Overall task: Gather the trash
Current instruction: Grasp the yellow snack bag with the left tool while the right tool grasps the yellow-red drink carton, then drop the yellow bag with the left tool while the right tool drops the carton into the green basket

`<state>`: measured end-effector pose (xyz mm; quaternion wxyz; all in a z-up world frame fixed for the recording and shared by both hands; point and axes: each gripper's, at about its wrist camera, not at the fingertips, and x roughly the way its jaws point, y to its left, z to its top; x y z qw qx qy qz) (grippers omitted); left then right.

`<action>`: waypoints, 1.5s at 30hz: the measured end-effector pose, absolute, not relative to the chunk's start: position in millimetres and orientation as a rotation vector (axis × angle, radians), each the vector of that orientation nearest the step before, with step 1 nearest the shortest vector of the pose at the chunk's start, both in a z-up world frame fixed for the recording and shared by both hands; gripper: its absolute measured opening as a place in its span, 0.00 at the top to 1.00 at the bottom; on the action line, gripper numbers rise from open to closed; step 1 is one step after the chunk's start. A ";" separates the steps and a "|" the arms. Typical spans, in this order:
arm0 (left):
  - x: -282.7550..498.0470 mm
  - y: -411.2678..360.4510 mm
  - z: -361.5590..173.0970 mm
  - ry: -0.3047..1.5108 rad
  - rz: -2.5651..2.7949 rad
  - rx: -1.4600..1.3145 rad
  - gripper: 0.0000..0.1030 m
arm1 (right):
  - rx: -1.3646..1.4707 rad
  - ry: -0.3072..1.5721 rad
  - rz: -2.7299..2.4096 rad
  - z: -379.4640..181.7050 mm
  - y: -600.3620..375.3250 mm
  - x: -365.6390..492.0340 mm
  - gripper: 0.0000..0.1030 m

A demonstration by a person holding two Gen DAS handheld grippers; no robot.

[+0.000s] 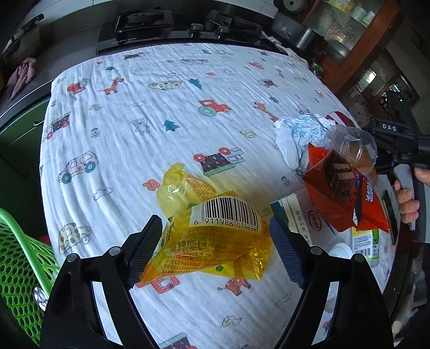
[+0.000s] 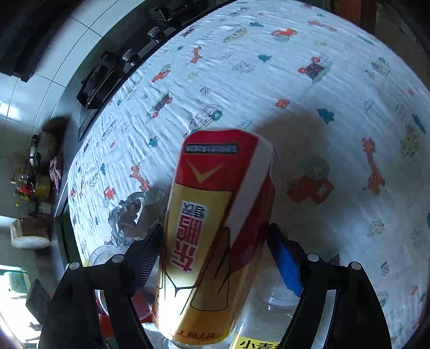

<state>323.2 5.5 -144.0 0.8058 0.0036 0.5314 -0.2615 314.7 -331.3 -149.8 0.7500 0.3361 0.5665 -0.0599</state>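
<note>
A crinkled yellow snack wrapper (image 1: 212, 236) with a barcode lies on the cartoon-print cloth (image 1: 166, 120). It sits between the fingers of my left gripper (image 1: 215, 220), which is open: the left pad brushes it and the right pad stands just off its edge. In the right wrist view a red, yellow and white drink carton (image 2: 215, 174) stands tilted between the pads of my right gripper (image 2: 215, 228), which is shut on it. The left wrist view shows the right gripper's body (image 1: 389, 139) with a hand on its handle; its fingertips are hidden behind a pile of trash.
At the table's right lie an orange-red snack bag (image 1: 338, 198), a clear plastic cup (image 1: 354, 147), crumpled white plastic (image 1: 298, 134) and a white carton (image 1: 303, 214). A green mesh basket (image 1: 18, 268) stands at the lower left. A stove (image 1: 150, 24) borders the far edge.
</note>
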 end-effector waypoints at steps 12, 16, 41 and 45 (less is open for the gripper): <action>310.4 5.7 -134.2 1.077 -0.575 0.015 0.47 | 0.705 1.168 -0.110 -137.8 -327.3 302.2 0.34; 303.2 12.6 -130.8 1.072 -0.566 0.007 0.52 | 0.659 1.128 -0.092 -121.3 -324.6 296.1 0.34; 242.2 222.0 -65.0 0.911 -0.179 -0.163 0.56 | 0.427 0.970 0.359 -6.7 -176.5 274.8 0.34; 239.8 263.1 -84.8 0.956 -0.095 -0.179 0.56 | 0.395 0.992 0.470 -10.1 -116.8 285.1 0.34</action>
